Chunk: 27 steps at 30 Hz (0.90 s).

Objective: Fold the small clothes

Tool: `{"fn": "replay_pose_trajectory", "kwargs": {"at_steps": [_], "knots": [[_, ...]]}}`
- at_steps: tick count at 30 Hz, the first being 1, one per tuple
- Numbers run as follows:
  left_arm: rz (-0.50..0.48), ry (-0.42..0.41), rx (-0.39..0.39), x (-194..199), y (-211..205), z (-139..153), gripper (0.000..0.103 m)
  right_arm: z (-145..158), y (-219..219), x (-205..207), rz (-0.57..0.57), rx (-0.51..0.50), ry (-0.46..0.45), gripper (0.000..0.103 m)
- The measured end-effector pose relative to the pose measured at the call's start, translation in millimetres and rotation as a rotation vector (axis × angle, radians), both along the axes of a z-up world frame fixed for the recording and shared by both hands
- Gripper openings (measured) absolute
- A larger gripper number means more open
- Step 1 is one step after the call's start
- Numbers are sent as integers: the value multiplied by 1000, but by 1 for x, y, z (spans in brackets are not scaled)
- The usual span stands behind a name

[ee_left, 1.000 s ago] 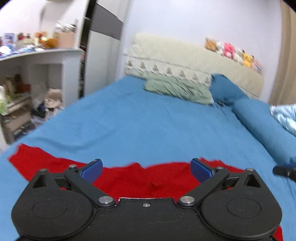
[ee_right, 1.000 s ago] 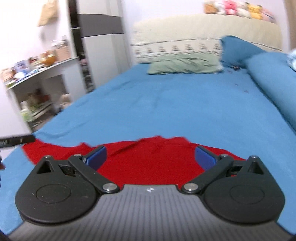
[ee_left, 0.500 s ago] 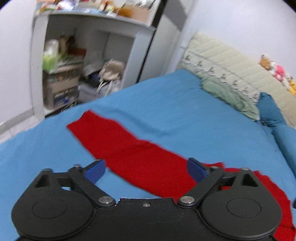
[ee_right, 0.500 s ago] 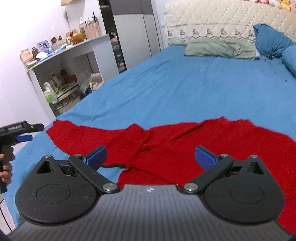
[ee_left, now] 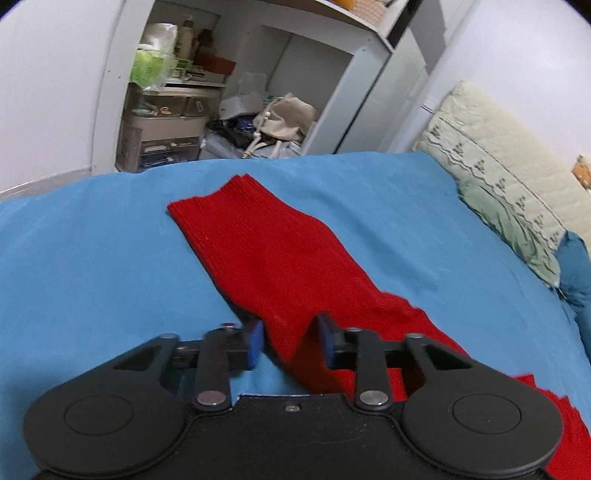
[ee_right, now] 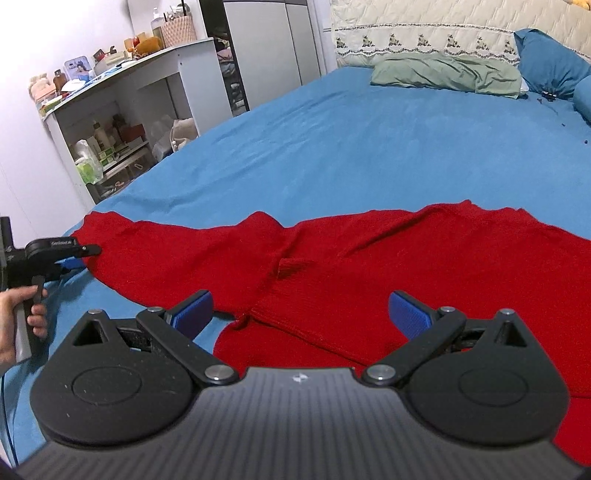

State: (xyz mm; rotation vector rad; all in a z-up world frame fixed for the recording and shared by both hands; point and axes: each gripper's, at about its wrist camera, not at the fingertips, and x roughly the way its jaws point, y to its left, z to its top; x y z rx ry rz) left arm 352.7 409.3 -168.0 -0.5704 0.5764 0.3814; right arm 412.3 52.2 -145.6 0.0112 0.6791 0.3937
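Here, red sweater (ee_left: 273, 258) sleeve between left gripper (ee_left: 290, 341) fingers

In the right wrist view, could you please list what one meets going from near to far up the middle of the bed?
Right gripper → red sweater → bare blue bedsheet → green pillow → cream headboard.

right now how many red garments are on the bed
1: a red knit garment spread across the near end of the blue bed, one sleeve stretched toward the shelving. None other shows.
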Motion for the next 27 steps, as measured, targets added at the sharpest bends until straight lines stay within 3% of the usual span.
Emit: {"fn": "replay_pose_trajectory", "kwargs": {"at_steps": [1, 3, 7, 10, 15, 19, 23, 27], "knots": [[12, 3, 0, 1, 1, 0, 9, -1, 0, 1, 1, 1, 2, 103], [13, -1, -1, 3, 2, 1, 5, -4, 0, 2, 2, 3, 5, 103], [-10, -25, 92, 0, -15, 23, 4, 0, -7, 0, -9, 24, -7, 103], [-63, -108, 138, -3, -40, 58, 4, 8, -18, -3, -34, 48, -21, 103], [-249, -258, 202, 2, -129, 128, 4, 34, -58, -14, -116, 95, -49, 103], [-442, -322, 226, 14, -227, 157, 4, 60, -105, -29, -199, 100, -94, 103], [-626, -273, 212, 28, -329, 142, 4, 75, -153, -41, -278, 89, -112, 103], [-753, -125, 190, 36, -404, 82, 4, 69, -200, -48, -354, 82, -82, 103]]}}
